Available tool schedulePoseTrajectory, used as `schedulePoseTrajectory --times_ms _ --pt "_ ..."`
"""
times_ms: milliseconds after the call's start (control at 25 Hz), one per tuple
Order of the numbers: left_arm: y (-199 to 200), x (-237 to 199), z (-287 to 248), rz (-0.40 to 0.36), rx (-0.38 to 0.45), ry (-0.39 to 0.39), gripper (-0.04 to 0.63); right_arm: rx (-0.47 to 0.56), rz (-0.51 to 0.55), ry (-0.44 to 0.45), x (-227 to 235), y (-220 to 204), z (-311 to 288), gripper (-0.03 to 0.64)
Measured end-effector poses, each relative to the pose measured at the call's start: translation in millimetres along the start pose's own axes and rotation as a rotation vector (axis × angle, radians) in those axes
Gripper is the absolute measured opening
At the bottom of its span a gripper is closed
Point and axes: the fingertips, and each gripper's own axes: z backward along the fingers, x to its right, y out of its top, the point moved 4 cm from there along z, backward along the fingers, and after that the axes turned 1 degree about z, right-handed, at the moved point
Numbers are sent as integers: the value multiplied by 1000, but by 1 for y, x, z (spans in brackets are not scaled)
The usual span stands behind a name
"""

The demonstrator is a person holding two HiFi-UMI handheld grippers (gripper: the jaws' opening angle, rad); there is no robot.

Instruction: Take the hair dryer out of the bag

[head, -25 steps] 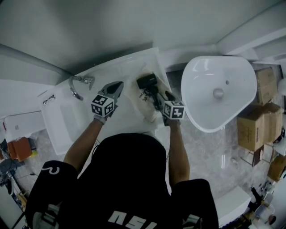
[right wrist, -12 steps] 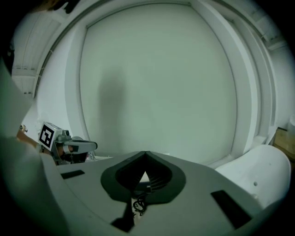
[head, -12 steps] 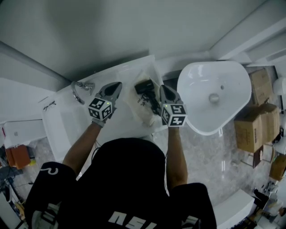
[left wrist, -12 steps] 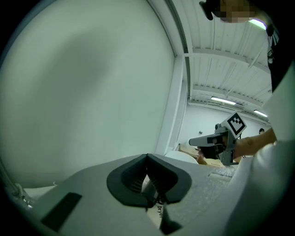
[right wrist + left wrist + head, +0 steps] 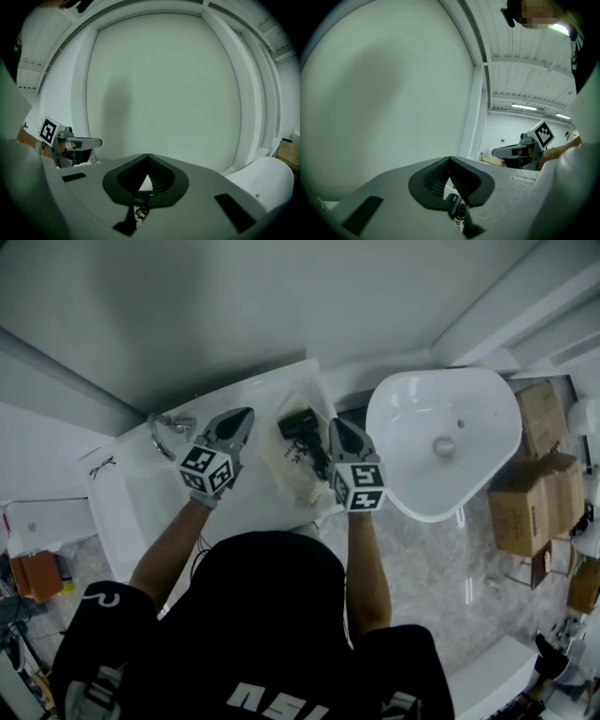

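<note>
Both grippers closed and empty over the bench, with the hair dryer lying between them.

I hold the left gripper (image 5: pixel 244 416) and the right gripper (image 5: pixel 335 425) side by side at frame centre, forearms stretched forward and tips toward the wall. Each has its jaws pressed together on nothing. The black hair dryer (image 5: pixel 302 423) lies on the pale bag (image 5: pixel 292 476) on the white bench (image 5: pixel 258 491), between the two grippers, its head to the wall and its long axis running to the lower right. A faucet (image 5: pixel 165 427) stands at the left and a white basin (image 5: pixel 487 427) at the right.
</note>
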Motion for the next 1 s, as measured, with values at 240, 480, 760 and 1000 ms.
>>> schedulePoseTrajectory --times_ms 240,480,760,1000 --pt "-1 1 -2 -8 -7 6 -2 -3 -2 -1 4 -1 3 -5" --pt "0 -1 -1 -12 -3 13 -2 -10 1 -1 4 -4 2 -5" --pt "1 -3 -1 -10 -1 11 -2 -27 -6 4 4 -11 -1 -5" --pt "4 2 1 -13 5 -3 -2 -31 -12 2 4 -16 0 -5"
